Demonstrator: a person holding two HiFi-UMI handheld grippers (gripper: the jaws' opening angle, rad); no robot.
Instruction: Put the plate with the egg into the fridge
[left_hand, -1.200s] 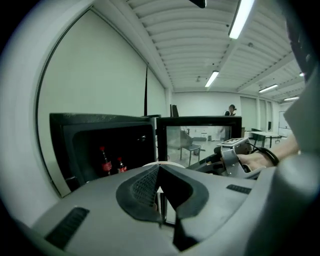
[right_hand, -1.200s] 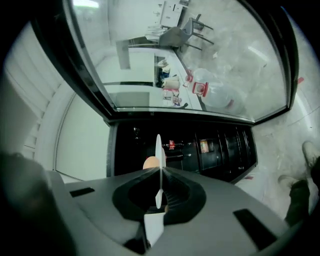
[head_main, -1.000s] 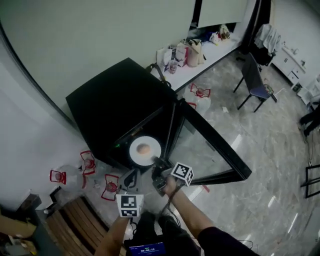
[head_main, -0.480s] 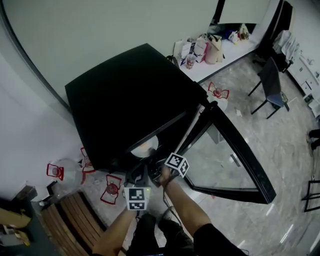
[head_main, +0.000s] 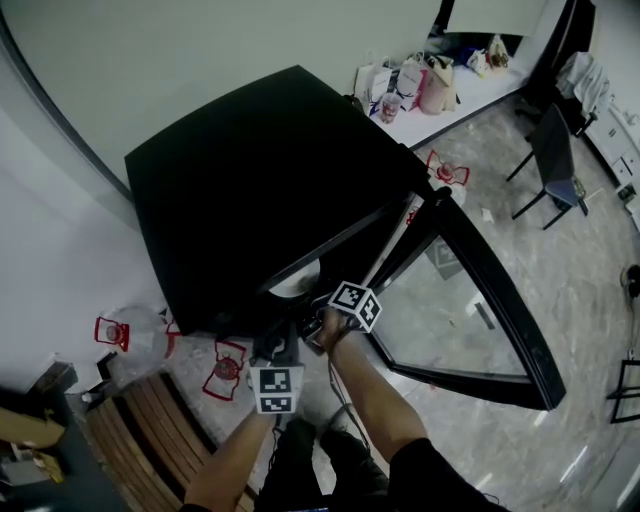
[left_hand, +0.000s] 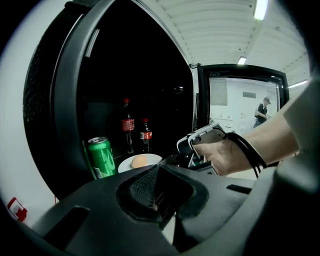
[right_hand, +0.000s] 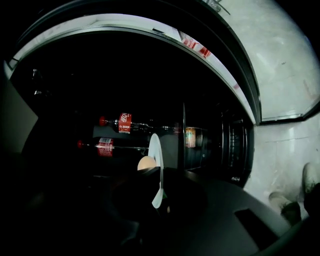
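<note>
Left gripper (left_hand: 159, 175): your jaws are pressed together with nothing between them; it hangs just outside the fridge (head_main: 250, 190) opening, left of your other hand.
Right gripper (right_hand: 159, 176): your jaws are clamped on the near rim of the plate (right_hand: 156, 150).
Plate: white, inside the fridge opening, just right of the green can (left_hand: 101, 157) and in front of two cola bottles (left_hand: 127, 126); can't tell if it touches the shelf.
Egg (left_hand: 141, 160): sits mid-plate.
Fridge: black, dark inside, a second can (right_hand: 190, 137) further back.
Door (head_main: 470, 300): glass, swung wide open on your right.
Floor: clear jug (head_main: 135, 345) with red fittings, left of the fridge.
</note>
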